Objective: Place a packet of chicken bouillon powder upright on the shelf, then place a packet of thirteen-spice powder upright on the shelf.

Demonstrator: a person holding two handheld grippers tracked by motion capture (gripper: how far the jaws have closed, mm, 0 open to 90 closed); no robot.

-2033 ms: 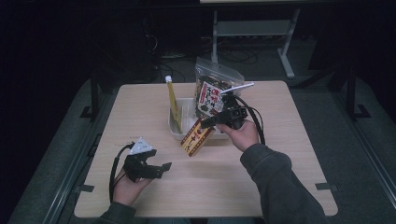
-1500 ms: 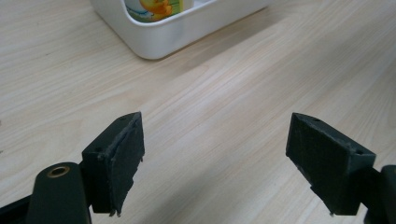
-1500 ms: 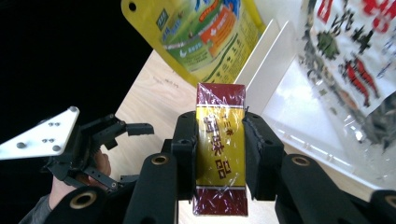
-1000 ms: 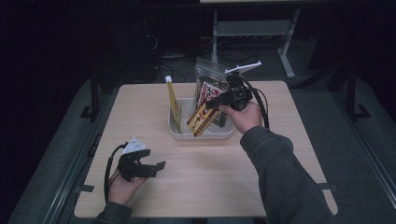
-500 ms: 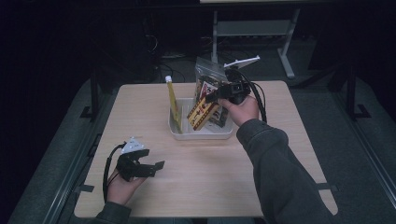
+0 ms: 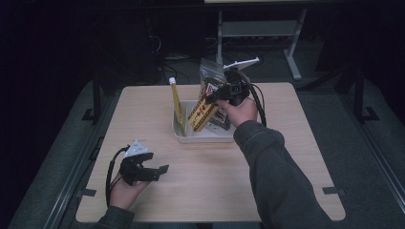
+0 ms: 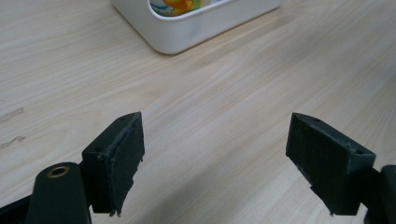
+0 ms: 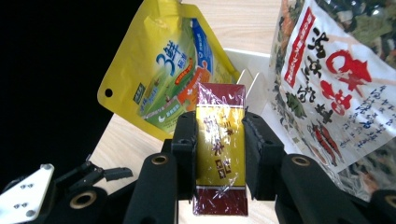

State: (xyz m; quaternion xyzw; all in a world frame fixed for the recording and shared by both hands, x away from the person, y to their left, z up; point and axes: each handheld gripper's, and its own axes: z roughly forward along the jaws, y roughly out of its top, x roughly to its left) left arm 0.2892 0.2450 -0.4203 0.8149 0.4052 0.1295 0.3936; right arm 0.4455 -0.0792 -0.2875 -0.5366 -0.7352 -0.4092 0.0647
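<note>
My right gripper is shut on a yellow and dark red wrapped box, holding it tilted over the white bin. In the bin a yellow pouch stands upright on the left and a clear bag with red lettering stands at the back. Near the table's front left my left gripper rests open just above the bare wood, nothing between its jaws; the bin's corner lies ahead of it.
The wooden table has free surface on the right and in front of the bin. Beyond it, the dark floor holds a metal stand and cables.
The right gripper carried the box from in front of the bin up and back over it. The left gripper shifted slightly toward the near left edge.
</note>
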